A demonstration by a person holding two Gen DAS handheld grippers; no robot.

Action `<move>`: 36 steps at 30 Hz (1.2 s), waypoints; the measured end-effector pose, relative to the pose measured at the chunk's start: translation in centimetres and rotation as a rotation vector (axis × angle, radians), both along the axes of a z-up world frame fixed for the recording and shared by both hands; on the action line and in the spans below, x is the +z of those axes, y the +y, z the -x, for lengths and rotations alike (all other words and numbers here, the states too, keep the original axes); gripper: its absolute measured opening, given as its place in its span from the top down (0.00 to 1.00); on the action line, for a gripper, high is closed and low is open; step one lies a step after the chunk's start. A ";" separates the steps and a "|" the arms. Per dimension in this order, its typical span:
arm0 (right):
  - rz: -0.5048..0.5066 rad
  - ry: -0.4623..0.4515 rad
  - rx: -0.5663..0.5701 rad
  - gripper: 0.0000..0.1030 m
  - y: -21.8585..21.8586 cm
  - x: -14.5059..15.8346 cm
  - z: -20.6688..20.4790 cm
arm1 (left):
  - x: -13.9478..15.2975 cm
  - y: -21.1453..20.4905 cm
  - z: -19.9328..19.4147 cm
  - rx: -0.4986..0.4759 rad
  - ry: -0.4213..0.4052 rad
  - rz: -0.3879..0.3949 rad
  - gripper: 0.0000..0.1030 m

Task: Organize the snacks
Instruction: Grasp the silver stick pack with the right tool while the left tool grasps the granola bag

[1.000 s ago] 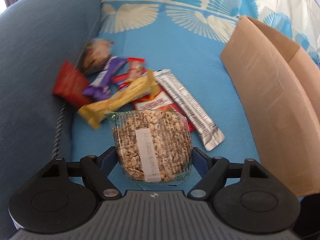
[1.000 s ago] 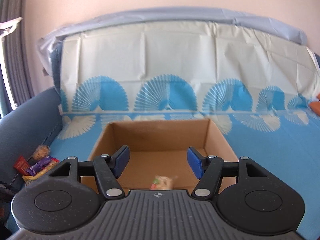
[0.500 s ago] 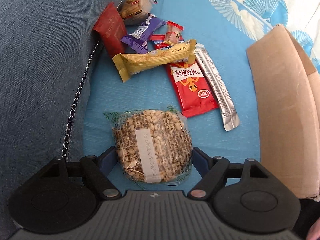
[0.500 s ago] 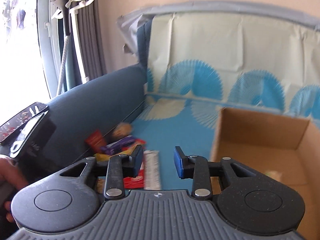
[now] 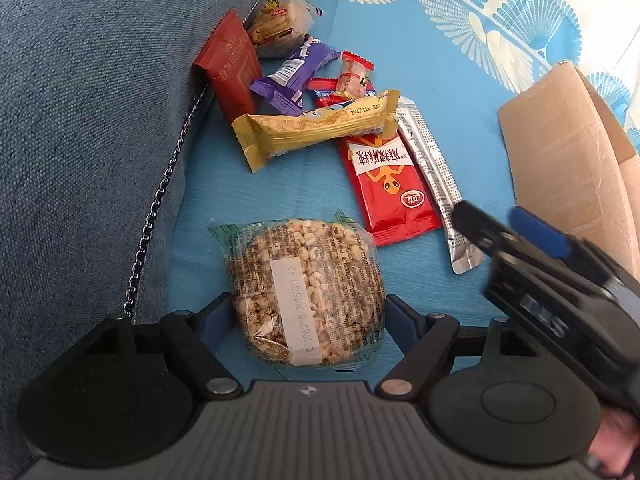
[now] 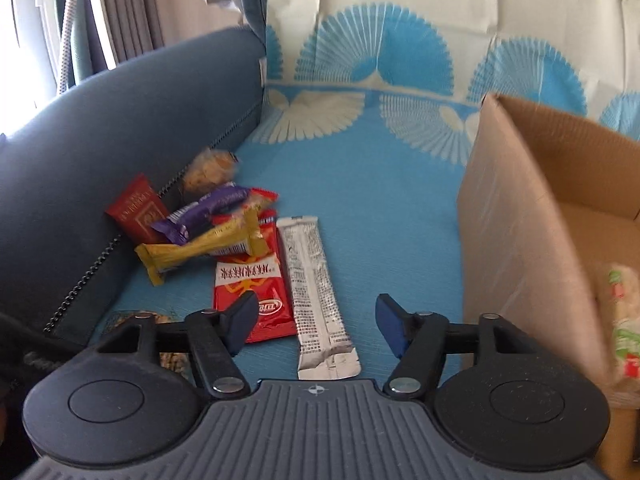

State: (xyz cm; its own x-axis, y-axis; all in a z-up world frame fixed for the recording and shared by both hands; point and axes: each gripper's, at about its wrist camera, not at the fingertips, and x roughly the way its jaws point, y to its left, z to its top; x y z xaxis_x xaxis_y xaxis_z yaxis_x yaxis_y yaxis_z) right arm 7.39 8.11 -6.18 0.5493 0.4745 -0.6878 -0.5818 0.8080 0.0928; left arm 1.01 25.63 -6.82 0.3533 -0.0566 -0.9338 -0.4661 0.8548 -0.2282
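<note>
Two grippers out: left gripper (image 5: 308, 320) clamped on puffed-grain packet (image 5: 306, 292), long axis running away from camera; right gripper (image 6: 316, 326) just reopened, empty above silver sachet (image 6: 316, 288) lying lengthwise ahead. Farther off, heaped snacks (image 5: 316, 128) against blue armrest (image 5: 88, 120), cardboard box (image 6: 520, 220) rightward on fan-patterned sofa cover (image 6: 380, 184).

Living room: sofa (image 6: 120, 128), curtains (image 6: 128, 4)

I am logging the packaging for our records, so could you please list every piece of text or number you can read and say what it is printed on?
"20251114", then blurred characters: yellow bar wrapper.
Date code, roughly "2026017" in the middle, ends unclear: white sticker on the puffed grain pack.
Large Chinese characters, unreadable to me: red packet.
Fine print on the silver sachet, purple wrapper and dark red packet: too small.
</note>
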 end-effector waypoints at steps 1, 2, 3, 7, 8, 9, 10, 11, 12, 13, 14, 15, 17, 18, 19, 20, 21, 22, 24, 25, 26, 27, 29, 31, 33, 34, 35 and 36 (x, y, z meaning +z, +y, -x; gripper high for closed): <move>0.007 0.013 -0.002 0.35 0.2 -0.4 -0.5 | 0.0 0.0 0.0 0.000 0.000 0.000 0.18; 0.020 0.021 -0.005 0.35 0.4 -1.0 -1.1 | 0.0 0.0 -0.1 0.001 -0.001 0.000 0.18; 0.036 0.034 -0.008 0.35 0.6 -1.6 -1.6 | 0.0 0.0 -0.1 0.002 -0.002 -0.001 0.18; 0.062 0.079 -0.012 0.44 0.9 -3.3 -2.5 | 0.0 0.0 0.0 0.003 -0.003 -0.005 0.18; 0.068 0.074 -0.003 0.51 0.9 -3.2 -2.4 | 0.0 0.0 0.0 0.004 -0.004 -0.005 0.18; 0.066 0.075 0.015 0.63 1.0 -3.1 -2.3 | 0.0 -0.1 0.1 0.005 -0.005 -0.006 0.18; 0.059 0.078 0.032 0.66 0.9 -2.9 -2.2 | 0.0 -0.2 0.0 0.007 -0.005 -0.006 0.18; 0.056 0.078 0.040 0.68 0.8 -2.7 -2.1 | 0.0 -0.2 0.1 0.009 -0.006 -0.005 0.18; 0.056 0.074 0.041 0.69 0.7 -2.7 -2.0 | 0.0 -0.2 0.1 0.010 -0.007 -0.006 0.18; 0.057 0.071 0.040 0.69 0.5 -2.5 -1.8 | 0.0 -0.2 0.2 0.010 -0.009 -0.005 0.18; 0.058 0.073 0.038 0.69 0.3 -2.5 -1.7 | 0.1 -0.2 0.2 0.011 -0.011 -0.003 0.18; 0.059 0.077 0.032 0.70 0.1 -2.3 -1.6 | 0.1 -0.1 0.4 0.012 -0.015 -0.001 0.18; 0.063 0.078 0.031 0.70 -0.2 -2.0 -1.0 | 0.1 0.0 0.5 0.014 -0.021 0.003 0.18; 0.069 0.072 0.038 0.70 -0.3 -1.7 -0.6 | 0.1 0.1 0.7 0.014 -0.023 0.005 0.18; 0.081 0.062 0.048 0.70 -0.3 -1.4 0.0 | 0.1 0.1 0.8 0.016 -0.026 0.007 0.18; 0.095 0.053 0.058 0.70 -0.2 -1.1 0.6 | 0.2 0.2 0.9 0.017 -0.029 0.008 0.18; 0.109 0.046 0.063 0.70 -0.2 -0.8 1.3 | 0.2 0.2 1.0 0.016 -0.031 0.010 0.18; 0.118 0.046 0.060 0.70 -0.3 -0.6 1.8 | 0.3 0.2 1.0 0.014 -0.033 0.011 0.18; 0.130 0.068 0.042 0.70 -0.6 -0.1 2.9 | 0.3 0.2 1.1 0.010 -0.034 0.014 0.18; 0.139 0.082 0.032 0.70 -0.9 0.2 3.5 | 0.3 0.2 1.0 0.007 -0.030 0.014 0.18; 0.147 0.096 0.026 0.70 -1.2 0.3 4.1 | 0.3 0.2 1.0 0.003 -0.023 0.016 0.18; 0.150 0.109 0.023 0.70 -1.5 0.5 4.6 | 0.2 0.2 0.9 0.000 -0.016 0.020 0.18; 0.151 0.128 0.034 0.70 -2.2 0.8 5.8 | 0.2 0.1 0.8 -0.005 -0.008 0.025 0.18; 0.152 0.132 0.039 0.70 -3.1 0.9 6.7 | 0.2 -0.1 0.8 -0.013 -0.006 0.029 0.18; 0.147 0.156 0.028 0.70 -3.8 0.7 7.0 | 0.1 -0.4 0.6 -0.027 -0.002 0.028 0.18; 0.144 0.171 0.027 0.69 -4.1 0.3 7.1 | 0.1 -0.5 0.5 -0.038 -0.002 0.028 0.18; 0.142 0.184 0.031 0.69 -4.3 0.0 7.2 | 0.2 -0.6 0.5 -0.050 -0.002 0.027 0.18; 0.135 0.197 0.035 0.68 -4.3 -0.3 7.3 | 0.1 -0.7 0.4 -0.065 -0.002 0.027 0.18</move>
State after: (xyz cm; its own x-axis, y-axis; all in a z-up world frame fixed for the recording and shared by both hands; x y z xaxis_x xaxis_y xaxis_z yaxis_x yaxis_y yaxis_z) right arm 0.10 3.83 -6.46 0.3834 0.3871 -0.8385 -0.5908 0.8006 0.0994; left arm 0.65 24.90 -6.70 0.3496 -0.1045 -0.9310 -0.4098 0.8766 -0.2523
